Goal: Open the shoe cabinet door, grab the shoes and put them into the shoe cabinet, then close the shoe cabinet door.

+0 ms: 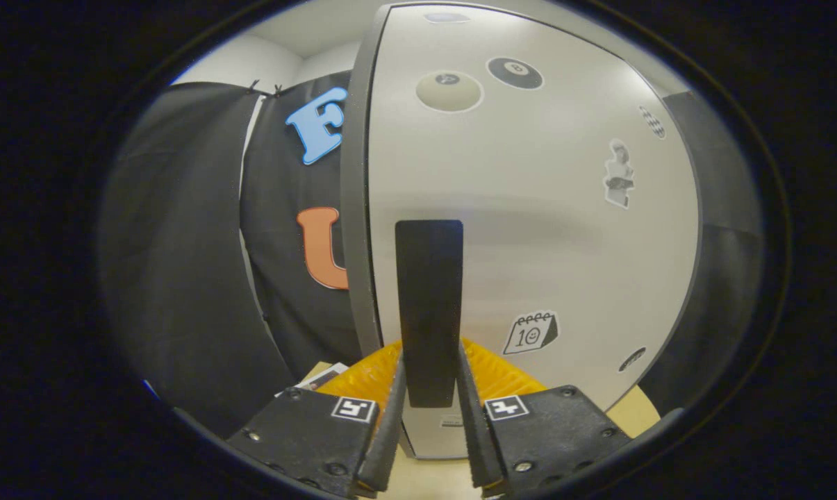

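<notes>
We see our hand-held gripper [430, 389] clamped on the black door handle [428, 305] of the sticker-dotted white shoe cabinet door [529, 229], above the bench [428, 479].

Black cloth [182, 243] hangs as the booth's wall, pinned by small clips [265, 89] along its top edge, with a white wall [251, 62] showing above it. On the door [529, 243] we count a scatter of stickers: a pale billiard ball [449, 90] and a black billiard ball [515, 72] side by side near the top edge, a small chequered sticker [652, 121] and a seated figure [619, 173] towards the right edge, and a desk calendar [530, 333] low down. Below, we see a light wooden surface [640, 410], with a printed card [321, 378] lying at its left edge.
</notes>
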Demonstrator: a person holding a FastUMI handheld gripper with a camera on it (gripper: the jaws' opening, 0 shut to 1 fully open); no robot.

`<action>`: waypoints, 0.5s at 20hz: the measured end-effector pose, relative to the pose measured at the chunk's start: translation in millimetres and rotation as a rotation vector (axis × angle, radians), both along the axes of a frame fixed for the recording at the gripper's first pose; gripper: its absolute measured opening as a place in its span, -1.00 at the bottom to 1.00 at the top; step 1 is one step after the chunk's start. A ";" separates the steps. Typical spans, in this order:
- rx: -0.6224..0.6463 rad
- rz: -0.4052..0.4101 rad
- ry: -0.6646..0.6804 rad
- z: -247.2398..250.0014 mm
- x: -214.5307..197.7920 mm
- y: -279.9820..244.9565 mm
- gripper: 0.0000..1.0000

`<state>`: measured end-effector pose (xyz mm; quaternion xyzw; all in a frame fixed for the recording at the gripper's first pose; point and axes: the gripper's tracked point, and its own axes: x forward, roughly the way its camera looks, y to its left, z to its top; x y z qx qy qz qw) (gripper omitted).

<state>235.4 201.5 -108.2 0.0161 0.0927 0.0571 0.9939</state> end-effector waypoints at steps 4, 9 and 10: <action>-0.008 -0.001 0.005 -0.8 -1.2 -2.4 -0.26; 0.007 0.037 0.035 -2.0 -10.4 -4.7 -0.37; 0.002 0.046 0.034 -2.0 -14.0 -5.6 -0.38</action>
